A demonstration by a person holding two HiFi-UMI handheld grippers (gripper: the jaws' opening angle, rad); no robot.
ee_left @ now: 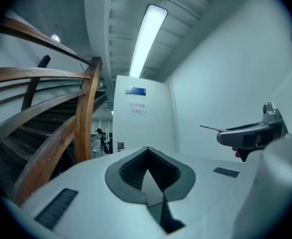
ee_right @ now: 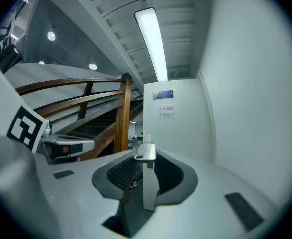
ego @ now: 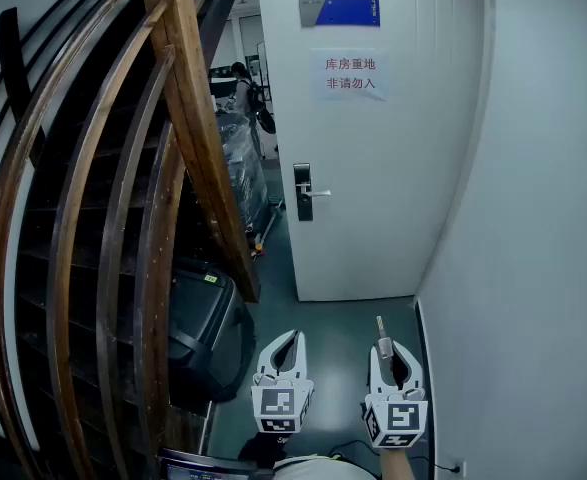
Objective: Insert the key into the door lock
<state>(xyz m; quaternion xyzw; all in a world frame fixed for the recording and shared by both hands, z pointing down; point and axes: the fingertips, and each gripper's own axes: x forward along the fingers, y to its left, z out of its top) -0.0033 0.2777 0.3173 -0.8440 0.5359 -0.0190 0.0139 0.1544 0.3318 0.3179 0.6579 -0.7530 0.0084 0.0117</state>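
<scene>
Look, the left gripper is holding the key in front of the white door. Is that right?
Not quite. The key is pinched in the fingers of the right gripper, as the right gripper view shows; the left gripper is shut and empty. The white door is ahead.

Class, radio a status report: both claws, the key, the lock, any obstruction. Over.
Left claw shut, empty. Right claw shut on key. Door lock ahead, not yet reached. Nothing in the way.
</scene>
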